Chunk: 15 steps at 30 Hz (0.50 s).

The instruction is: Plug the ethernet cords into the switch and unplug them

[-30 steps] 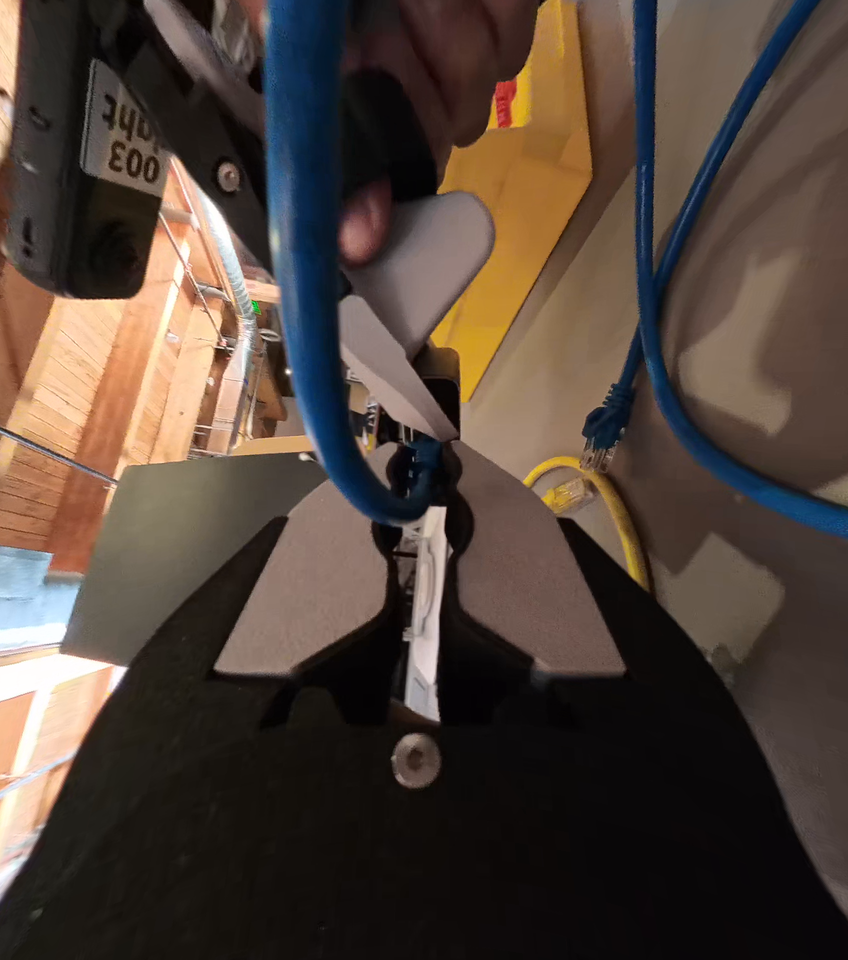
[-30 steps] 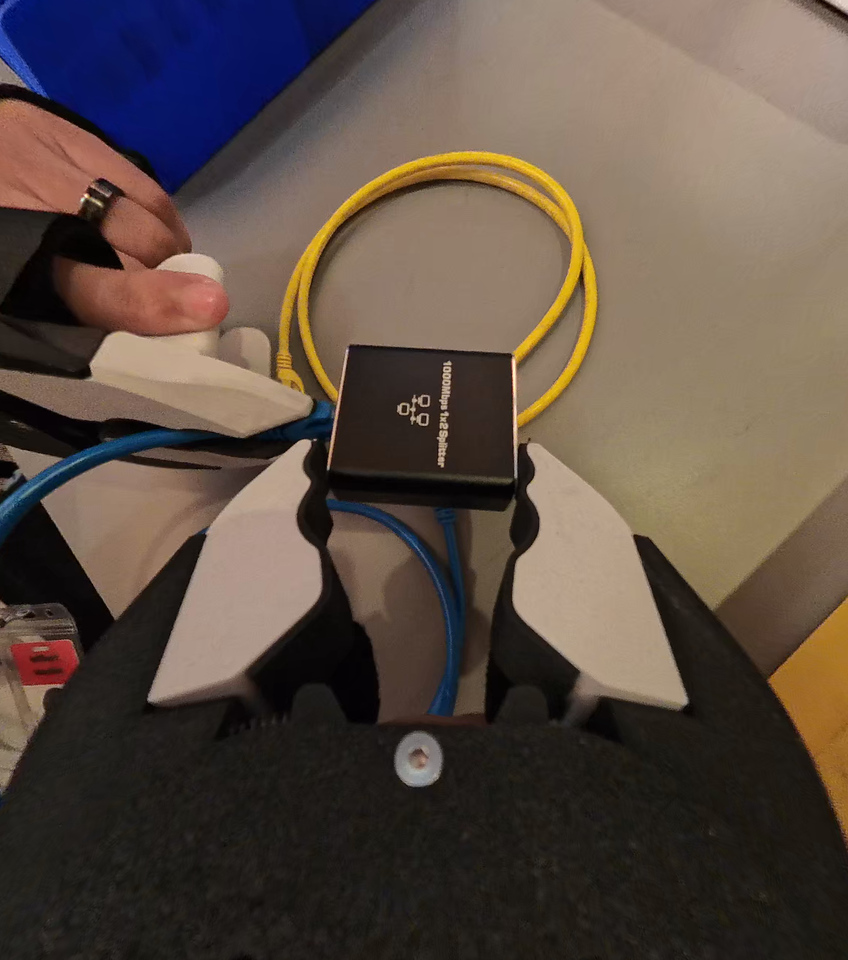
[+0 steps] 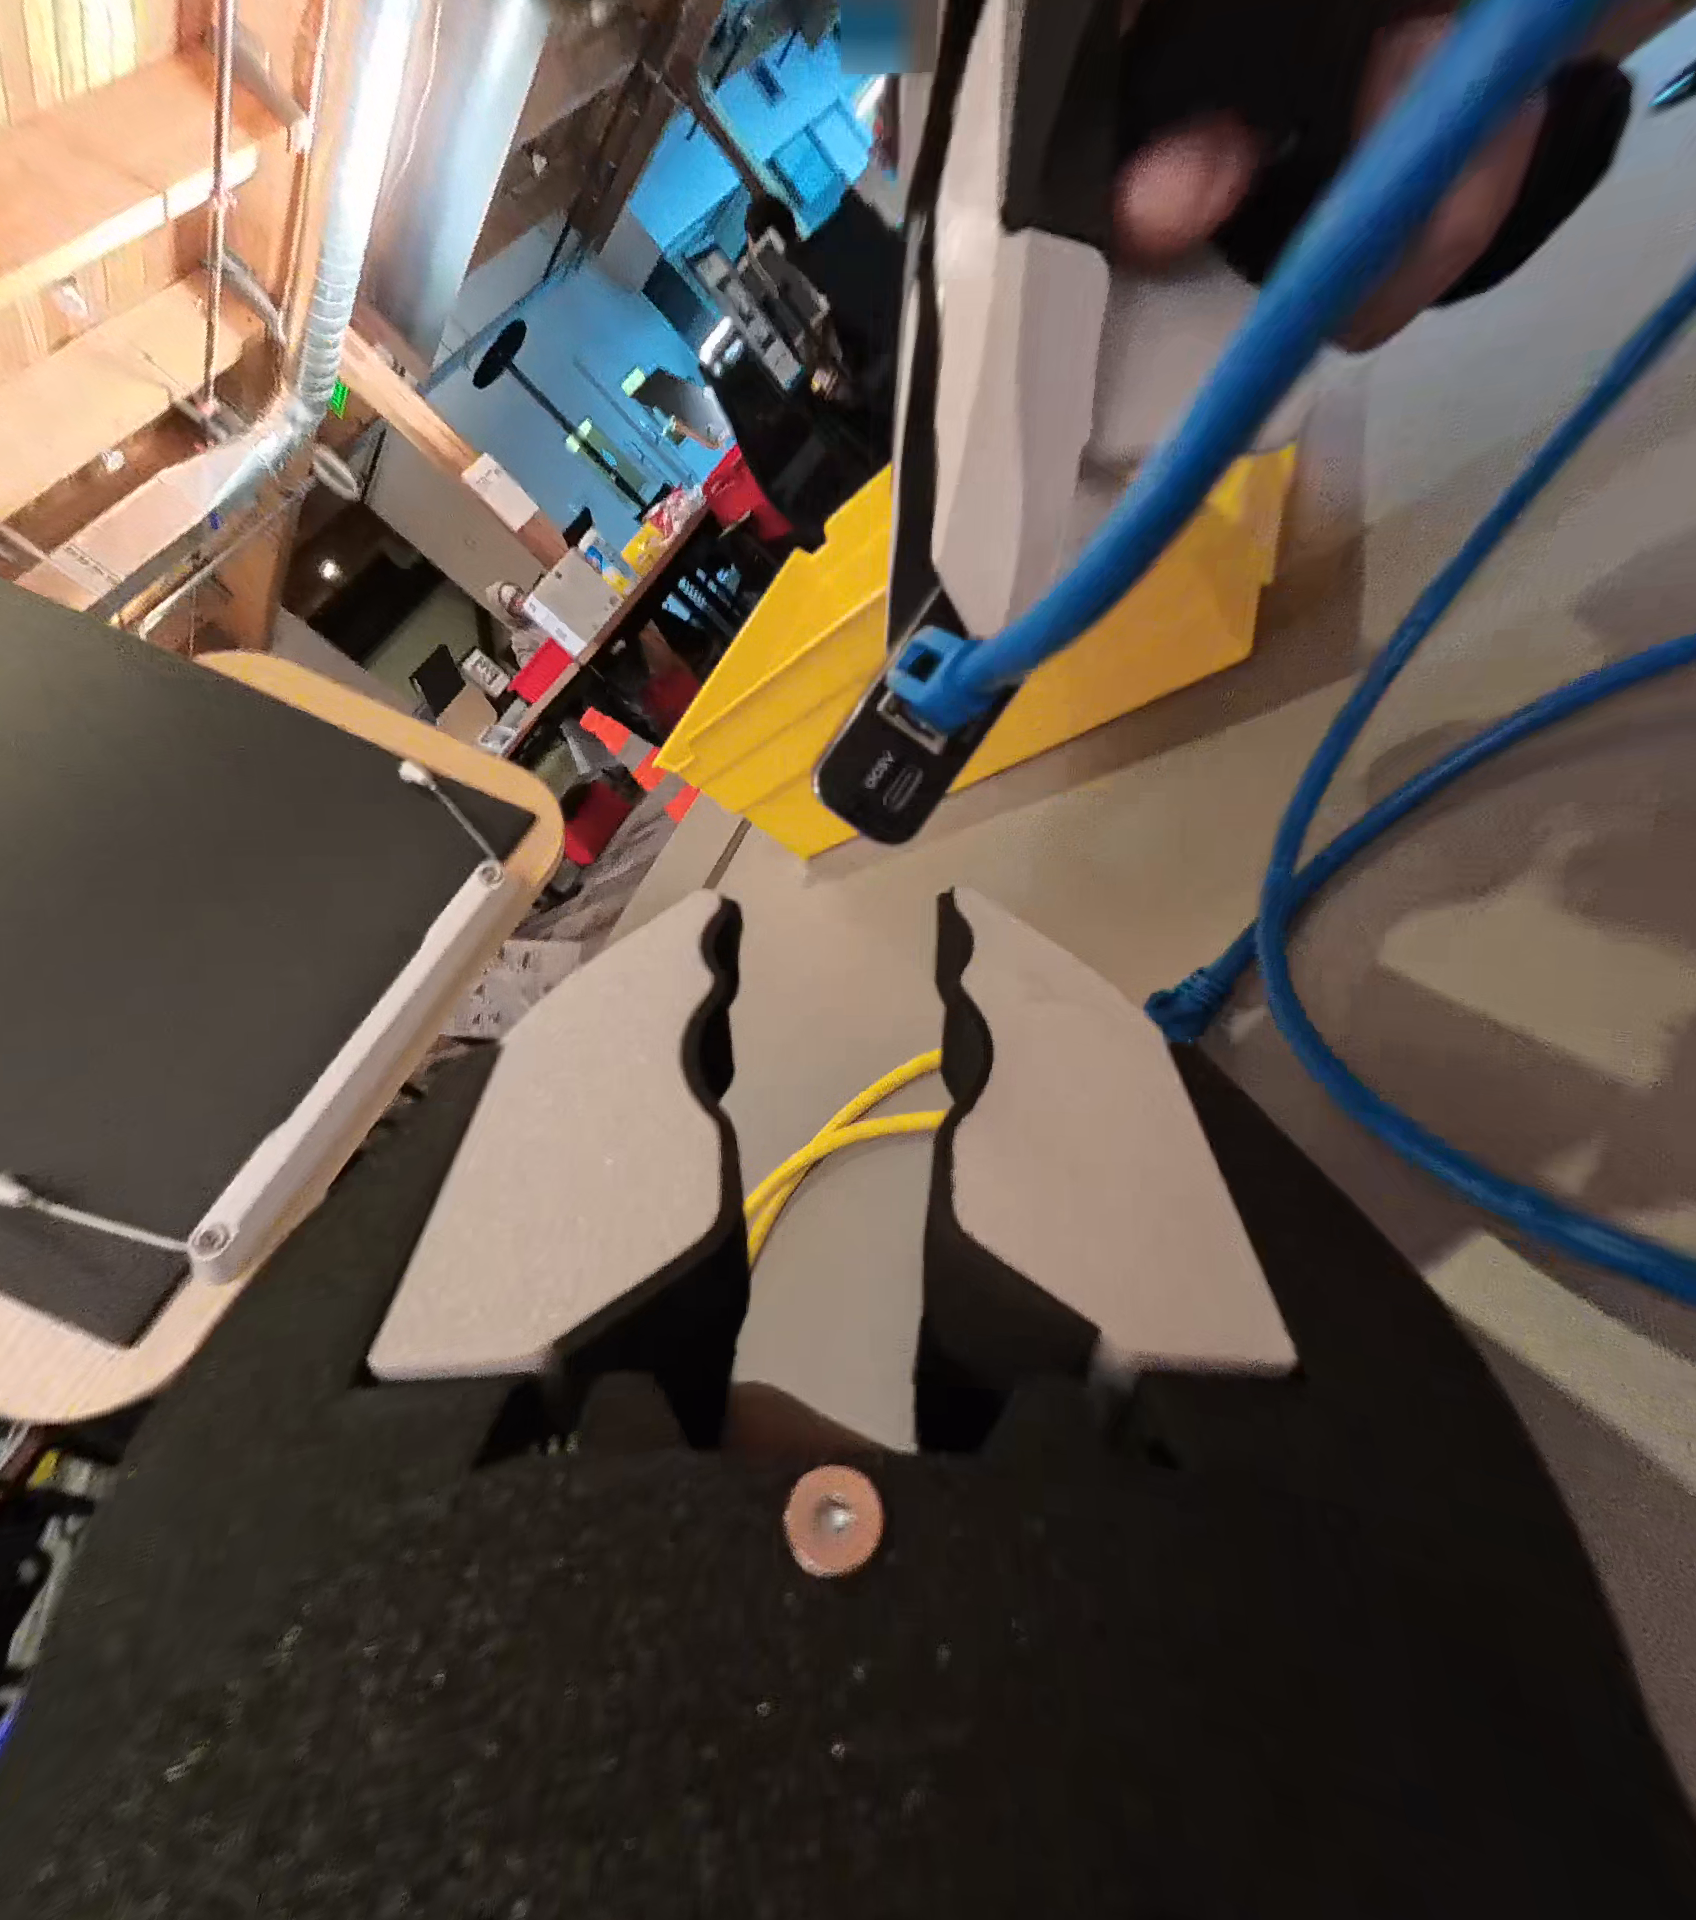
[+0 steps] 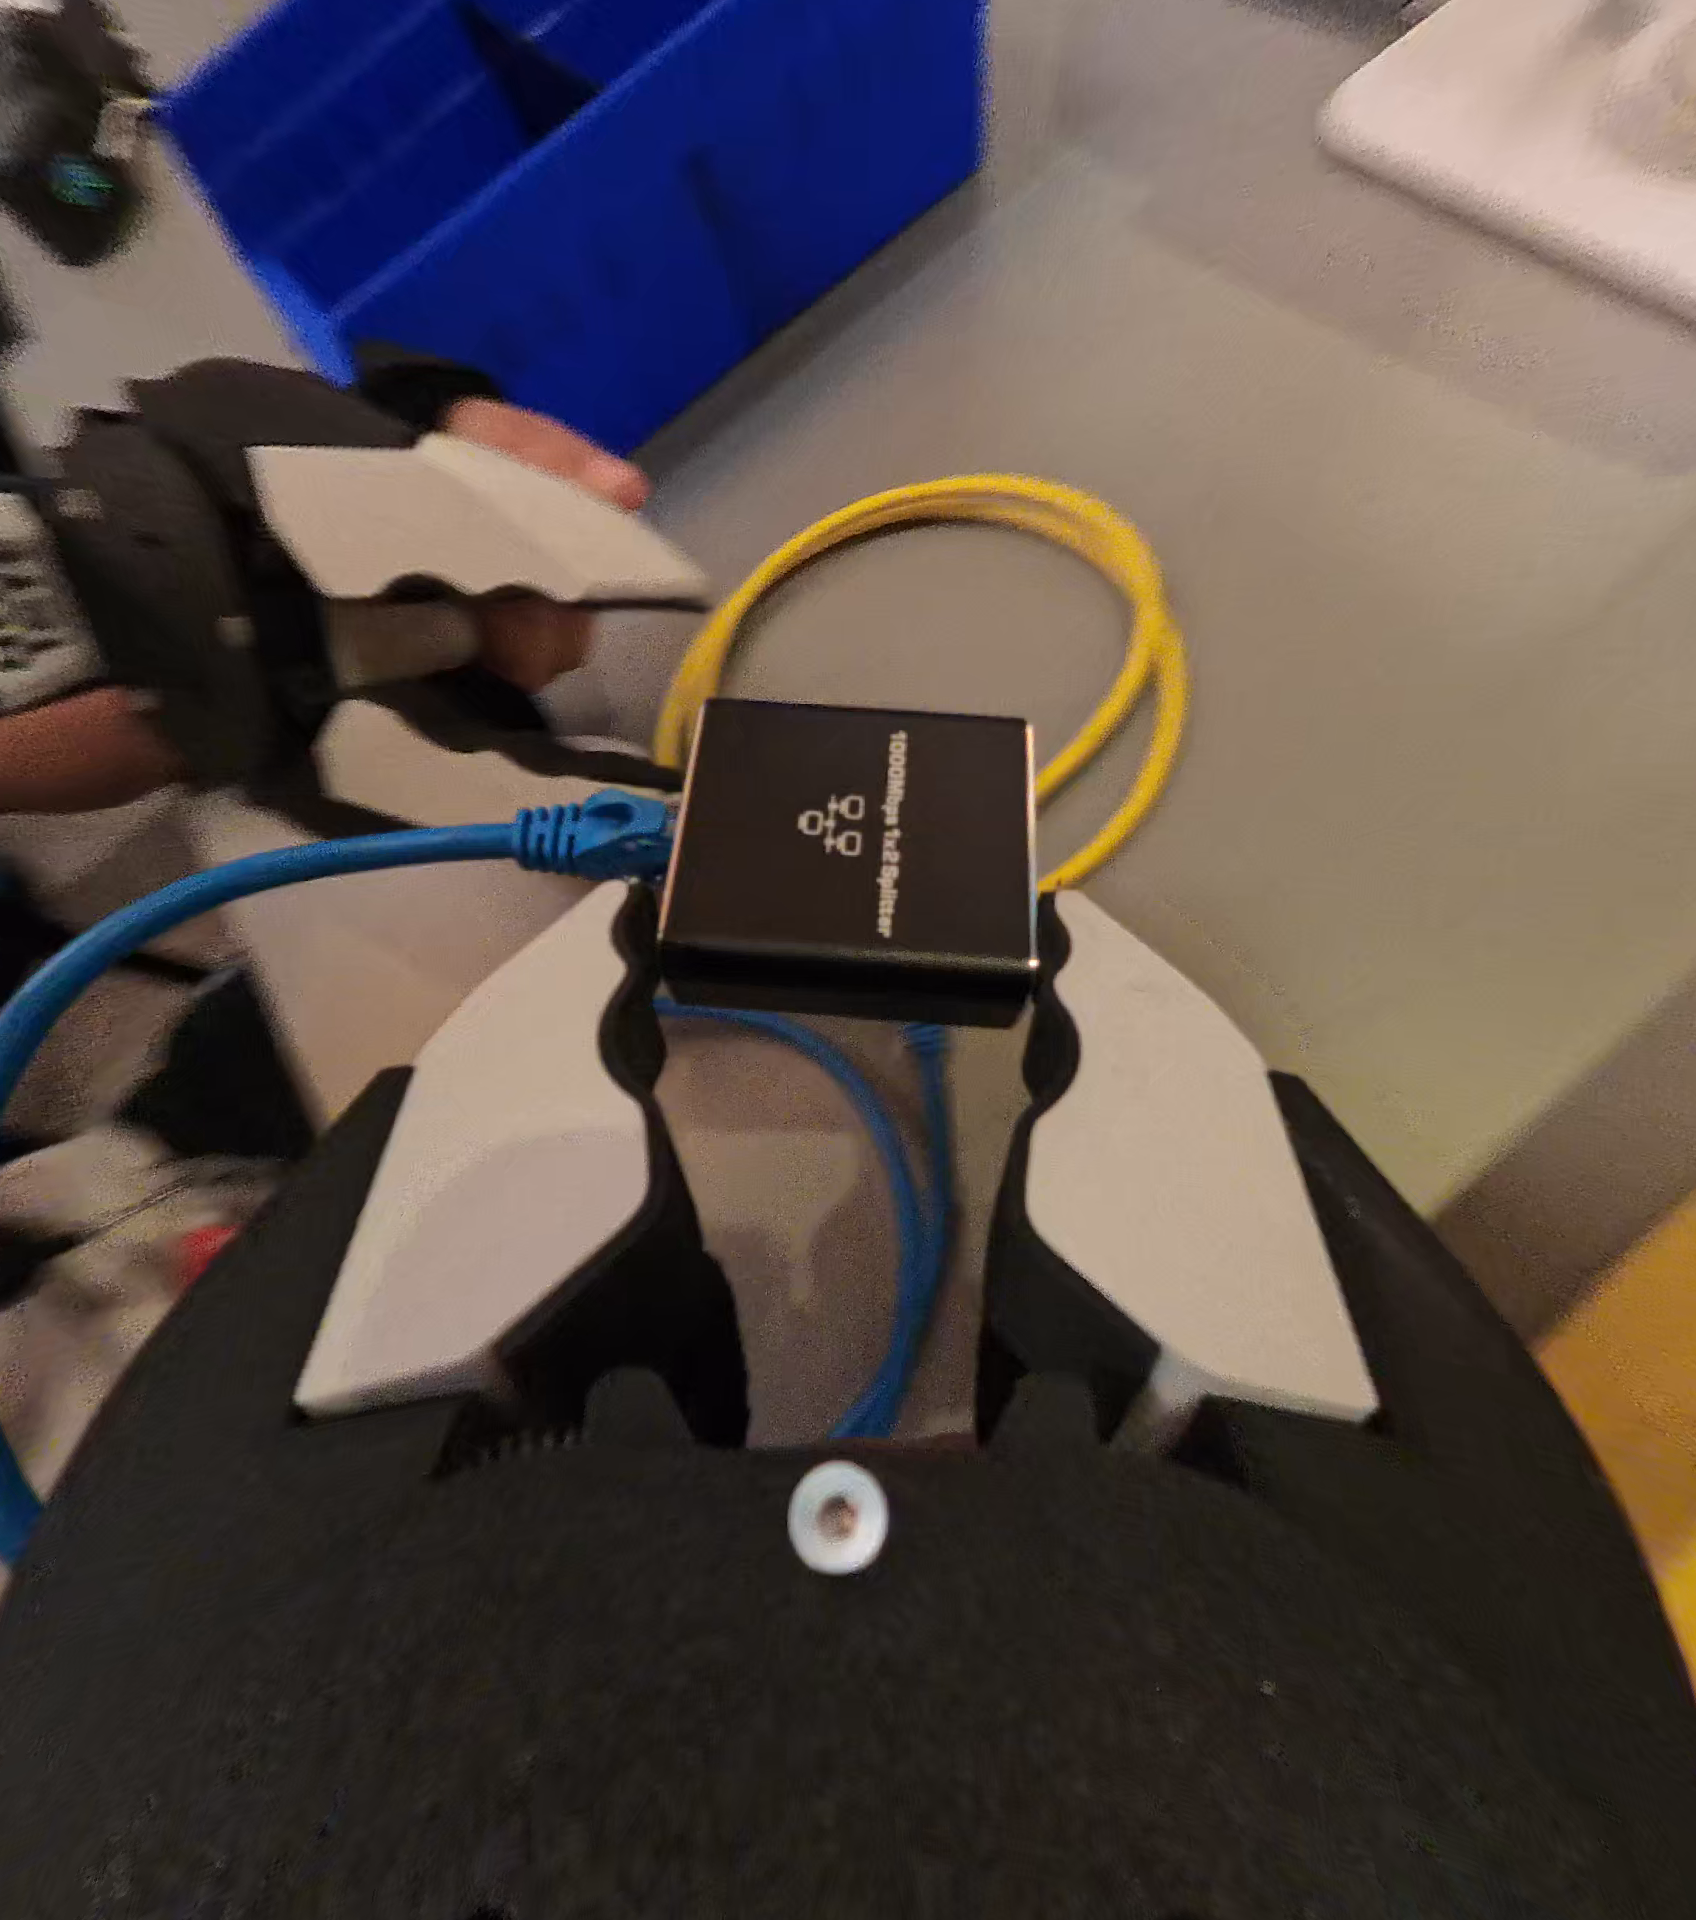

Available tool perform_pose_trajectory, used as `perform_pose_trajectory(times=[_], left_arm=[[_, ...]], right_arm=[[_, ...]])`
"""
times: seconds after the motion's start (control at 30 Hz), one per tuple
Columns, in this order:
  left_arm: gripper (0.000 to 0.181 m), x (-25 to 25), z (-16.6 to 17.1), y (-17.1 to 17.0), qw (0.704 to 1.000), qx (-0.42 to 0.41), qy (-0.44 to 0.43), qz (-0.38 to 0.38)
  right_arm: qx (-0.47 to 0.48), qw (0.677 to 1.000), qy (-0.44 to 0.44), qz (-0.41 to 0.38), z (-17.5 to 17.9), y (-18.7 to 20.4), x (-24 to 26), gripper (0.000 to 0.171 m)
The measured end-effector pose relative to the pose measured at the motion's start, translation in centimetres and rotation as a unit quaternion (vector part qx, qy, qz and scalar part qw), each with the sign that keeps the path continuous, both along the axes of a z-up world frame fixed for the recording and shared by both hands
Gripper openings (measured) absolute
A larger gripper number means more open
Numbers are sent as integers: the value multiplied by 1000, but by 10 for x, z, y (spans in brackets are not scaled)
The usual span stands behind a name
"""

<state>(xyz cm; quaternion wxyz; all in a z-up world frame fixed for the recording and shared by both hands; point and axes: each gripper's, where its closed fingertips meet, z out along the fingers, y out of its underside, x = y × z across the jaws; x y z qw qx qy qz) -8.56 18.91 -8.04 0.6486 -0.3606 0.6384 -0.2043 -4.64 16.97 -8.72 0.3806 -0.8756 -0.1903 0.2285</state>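
Your switch and cords, one blue plug seated

You have the small flat black metal switch box [image 4: 849,842] held above the grey table, top face up, with the blue ethernet cord [image 4: 200,894] plugged into its left side and arcing away in a wide loop. A second blue cord's loose end [image 3: 1187,1003] lies on the table, and the thin yellow ethernet cord [image 4: 1124,582] sits coiled on the table beyond the box

I see the switch [image 4: 849,831] as smooth, satin black metal with a bright edge; plugged into its side, the blue cord [image 4: 200,894] looks like matt rubbery plastic, and the yellow cord [image 4: 1135,623] behind it has a slightly glossier plastic jacket
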Motion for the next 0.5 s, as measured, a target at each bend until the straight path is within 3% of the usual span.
perform_pose_trajectory(times=[0.2,0.4,0.5], left_arm=[[43,-2,1,-38,995,-1,-14,-98],[31,-9,5,-70,985,10,-32,-168],[27,-8,3,-69,985,-6,-16,-173]], right_arm=[[-95,972,130,171,-6,-38,-45,69],[-163,921,227,272,1,-57,-71,69],[-157,919,224,284,0,-55,-71,69]])
